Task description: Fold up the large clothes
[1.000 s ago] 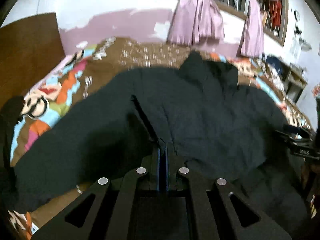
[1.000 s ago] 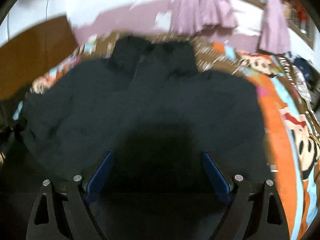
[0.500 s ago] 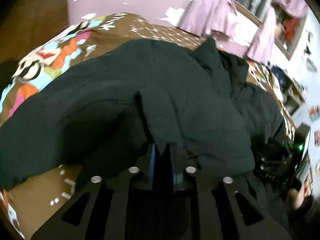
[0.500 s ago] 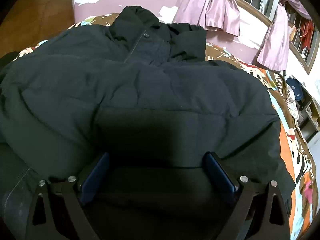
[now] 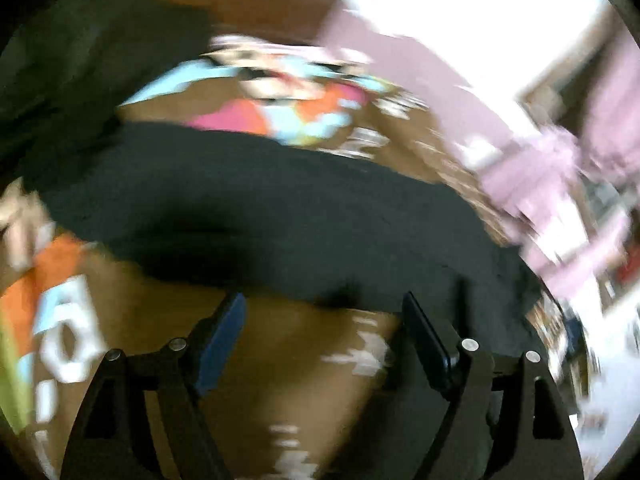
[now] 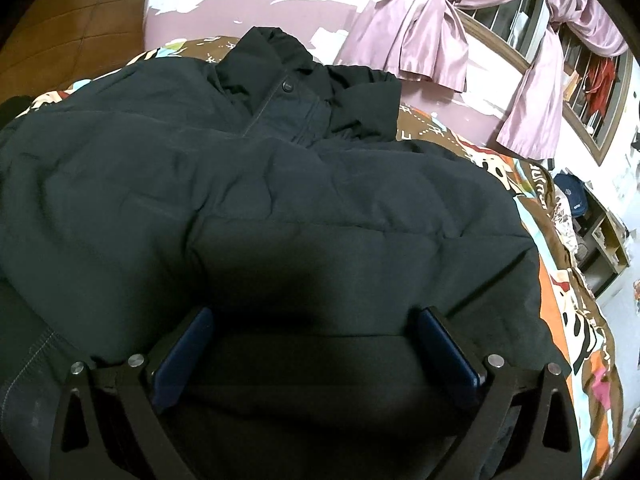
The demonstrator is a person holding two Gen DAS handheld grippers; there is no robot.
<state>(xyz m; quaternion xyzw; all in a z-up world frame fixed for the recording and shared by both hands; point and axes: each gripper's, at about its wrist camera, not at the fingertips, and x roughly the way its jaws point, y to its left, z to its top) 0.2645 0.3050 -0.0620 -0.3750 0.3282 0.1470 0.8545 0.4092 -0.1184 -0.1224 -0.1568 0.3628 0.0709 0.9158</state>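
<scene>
A large dark padded jacket (image 6: 280, 184) lies spread on the bed, its collar (image 6: 288, 76) at the far end. My right gripper (image 6: 316, 320) is open and empty just above the jacket's near part. In the blurred left wrist view the jacket (image 5: 280, 216) shows as a dark band across the middle. My left gripper (image 5: 324, 304) is open and empty over the bedspread, just short of the jacket's edge.
The jacket lies on a brown cartoon-print bedspread (image 6: 576, 304), which also shows in the left wrist view (image 5: 280, 380). Pink curtains (image 6: 424, 28) hang at a barred window behind. A brown headboard (image 6: 76, 28) stands at the far left. A shelf unit (image 6: 600, 236) stands at the right.
My left gripper has let go of the jacket, opened, and swung left over the bedspread. My right gripper has stayed open above the jacket.
</scene>
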